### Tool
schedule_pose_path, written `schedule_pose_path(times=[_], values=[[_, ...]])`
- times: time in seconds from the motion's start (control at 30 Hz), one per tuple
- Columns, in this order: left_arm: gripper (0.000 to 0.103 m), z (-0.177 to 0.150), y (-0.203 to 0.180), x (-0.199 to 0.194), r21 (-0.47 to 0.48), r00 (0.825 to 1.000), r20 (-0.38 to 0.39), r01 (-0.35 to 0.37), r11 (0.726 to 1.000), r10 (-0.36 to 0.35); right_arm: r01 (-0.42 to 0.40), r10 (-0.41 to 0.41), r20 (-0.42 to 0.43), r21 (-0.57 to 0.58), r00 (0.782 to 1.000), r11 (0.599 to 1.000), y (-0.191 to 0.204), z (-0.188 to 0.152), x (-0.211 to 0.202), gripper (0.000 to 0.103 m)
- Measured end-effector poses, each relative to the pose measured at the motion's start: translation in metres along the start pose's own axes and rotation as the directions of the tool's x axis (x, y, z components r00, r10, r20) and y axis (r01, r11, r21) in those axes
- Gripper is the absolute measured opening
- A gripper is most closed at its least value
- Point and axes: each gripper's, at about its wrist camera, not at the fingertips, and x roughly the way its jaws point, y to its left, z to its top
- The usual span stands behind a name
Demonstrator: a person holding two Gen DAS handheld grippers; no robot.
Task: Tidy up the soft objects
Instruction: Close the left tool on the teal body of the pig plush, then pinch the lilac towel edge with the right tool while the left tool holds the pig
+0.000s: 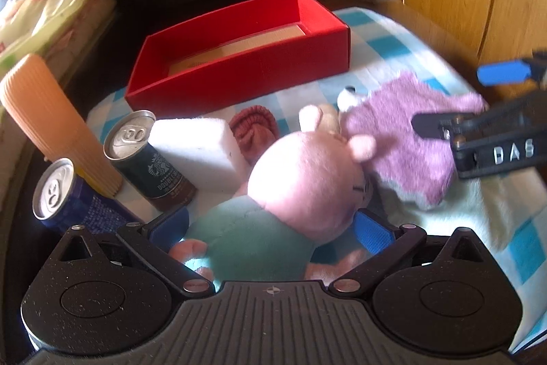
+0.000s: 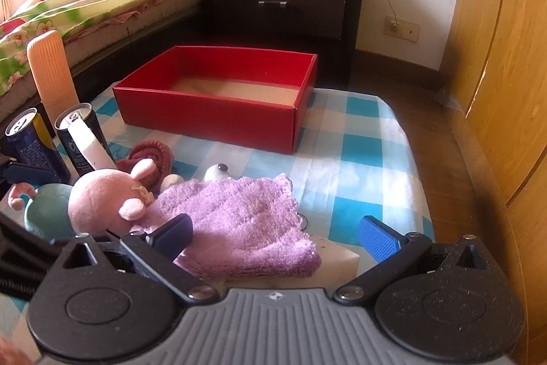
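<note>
The red box [image 2: 218, 115] sits empty at the far side of the checked cloth [image 2: 362, 146], and I take it as where the soft things belong. Nearer me, the purple towel [image 2: 239, 221] lies flat, draped over a white foam block [image 2: 338, 262]. My right gripper [image 2: 277, 236] is spread wide over the towel's near edge, gripping nothing; I judge it should drop lower and pinch a thick fold rather than skim the pile. The pink plush toy [image 1: 301, 180] lies beside the towel, its ear touching it. My left gripper [image 1: 271, 226] brackets its green body with fingers [image 1: 371, 233] open, not yet pressing. I'd close on the torso, not the head, and steer clear of the two cans [image 1: 150, 159] just beside it.
</note>
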Motion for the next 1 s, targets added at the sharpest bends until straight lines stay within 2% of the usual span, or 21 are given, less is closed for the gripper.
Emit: schedule_pose_path(times=[0.1,0.2,0.3,0.37,0.4,0.43,0.5,0.57,0.7,0.73,0.8,0.9,0.93,1.0], values=[[0.098,0.001,-0.005,0.014,0.044,0.998,-0.04,-0.04,0.998,0.042,0.001,-0.001,-0.006,0.01,1.0,1.0,0.0,0.001,0.002,0.085],[0.097,0.006,0.0,0.02,0.012,0.999,-0.036,-0.022,1.0,0.022,0.004,-0.004,-0.001,0.007,1.0,1.0,0.002,0.001,0.002,0.085],[0.092,0.006,0.008,0.019,-0.051,0.999,-0.043,-0.008,0.999,0.006,0.009,-0.009,0.001,-0.004,1.0,1.0,0.001,0.002,0.002,0.085],[0.085,0.003,0.012,0.011,-0.087,0.999,-0.039,0.004,0.996,-0.007,0.013,-0.013,0.004,0.0,1.0,1.0,-0.004,0.005,0.001,0.085],[0.077,0.0,0.016,0.005,-0.117,0.999,-0.033,0.022,0.993,-0.026,0.013,-0.013,0.006,0.004,1.0,1.0,-0.006,0.007,0.0,0.084],[0.072,-0.003,0.022,-0.001,-0.166,0.998,-0.025,0.056,0.985,-0.061,0.011,-0.011,0.007,0.006,1.0,1.0,-0.009,0.01,-0.001,0.084],[0.071,-0.01,0.036,-0.01,-0.26,0.992,-0.013,0.116,0.959,-0.124,0.001,-0.001,0.006,0.013,1.0,1.0,-0.012,0.014,-0.003,0.084],[0.07,-0.018,0.044,-0.014,-0.31,0.99,-0.017,0.128,0.942,-0.14,-0.016,0.016,0.006,0.003,1.0,1.0,-0.011,0.018,-0.004,0.084],[0.07,-0.03,0.051,-0.025,-0.367,0.986,-0.003,0.155,0.917,-0.168,0.015,-0.014,0.009,-0.143,1.0,0.99,0.002,0.023,0.001,0.084],[0.069,-0.032,0.053,-0.027,-0.379,0.984,0.002,0.165,0.911,-0.177,0.0,-0.001,-0.002,-0.19,1.0,0.982,0.006,0.023,0.002,0.084],[0.069,-0.031,0.057,-0.03,-0.395,0.982,0.017,0.182,0.9,-0.191,-0.049,0.045,-0.02,-0.295,0.999,0.954,0.017,0.02,0.004,0.084],[0.069,-0.029,0.064,-0.036,-0.423,0.973,0.057,0.226,0.878,-0.223,-0.062,0.056,-0.027,-0.417,0.998,0.907,0.032,0.012,0.012,0.085],[0.069,-0.028,0.065,-0.036,-0.432,0.971,0.064,0.236,0.87,-0.231,-0.068,0.055,-0.044,-0.447,0.998,0.892,0.036,0.011,0.019,0.084],[0.067,-0.027,0.066,-0.036,-0.439,0.97,0.069,0.24,0.866,-0.234,-0.089,0.049,-0.099,-0.444,0.994,0.892,0.038,0.011,0.033,0.083]])
